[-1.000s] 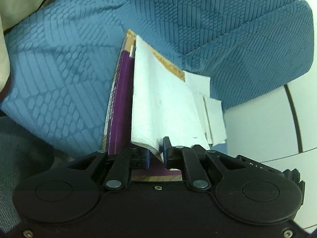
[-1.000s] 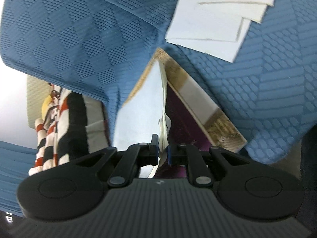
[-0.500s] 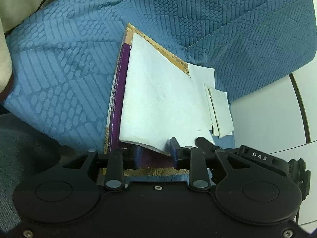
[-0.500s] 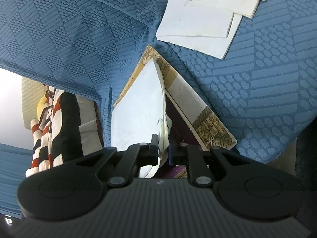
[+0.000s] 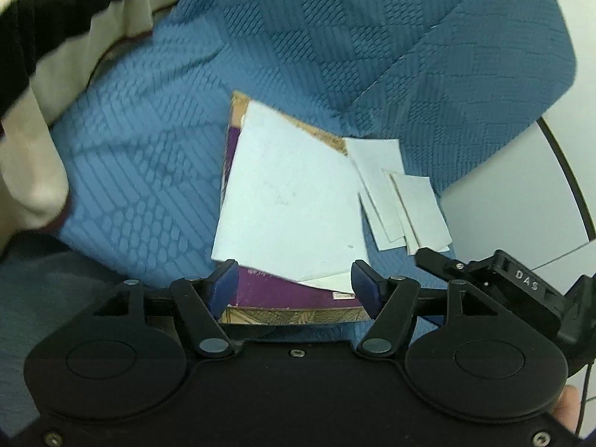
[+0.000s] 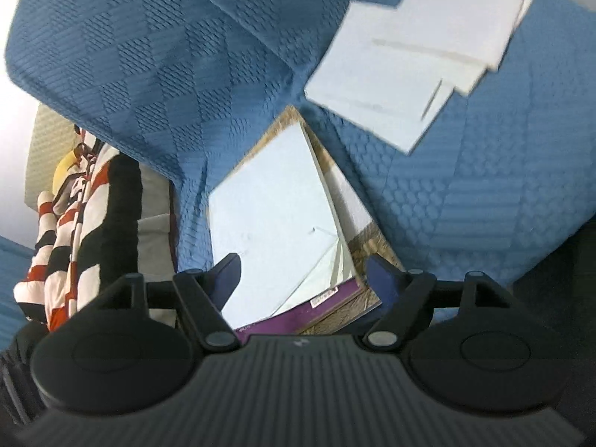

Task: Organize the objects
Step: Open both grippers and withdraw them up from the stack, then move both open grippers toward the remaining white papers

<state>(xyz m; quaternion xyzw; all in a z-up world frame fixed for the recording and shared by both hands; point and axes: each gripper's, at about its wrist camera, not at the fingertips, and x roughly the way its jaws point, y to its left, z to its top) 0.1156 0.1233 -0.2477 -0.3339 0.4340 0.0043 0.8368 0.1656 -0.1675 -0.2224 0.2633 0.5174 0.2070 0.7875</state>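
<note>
A large white sheet [image 5: 287, 201] lies flat on a purple book with a brown patterned border [image 5: 283, 290], both on a blue textured sofa seat [image 5: 141, 186]. My left gripper [image 5: 294, 281] hovers over the book's near edge, its jaws opening, its blue pads clear of the paper. In the right wrist view the same sheet [image 6: 268, 216] rests on the purple book [image 6: 316, 309]. My right gripper [image 6: 307, 273] is also opening, with nothing pressed between its pads. Smaller white papers [image 5: 402, 201] [image 6: 409, 67] lie overlapped beside the book.
The blue sofa back [image 5: 409, 37] rises behind the seat. A cream and black striped cloth [image 5: 44, 74] lies at the left; the right wrist view shows it as a red, white and black striped fabric [image 6: 74, 223]. A white floor [image 5: 503, 205] lies past the sofa.
Both grippers have opened and let go of the white sheet, which has dropped from standing up to lying flat on the purple book. Both hands have lifted away a little.
</note>
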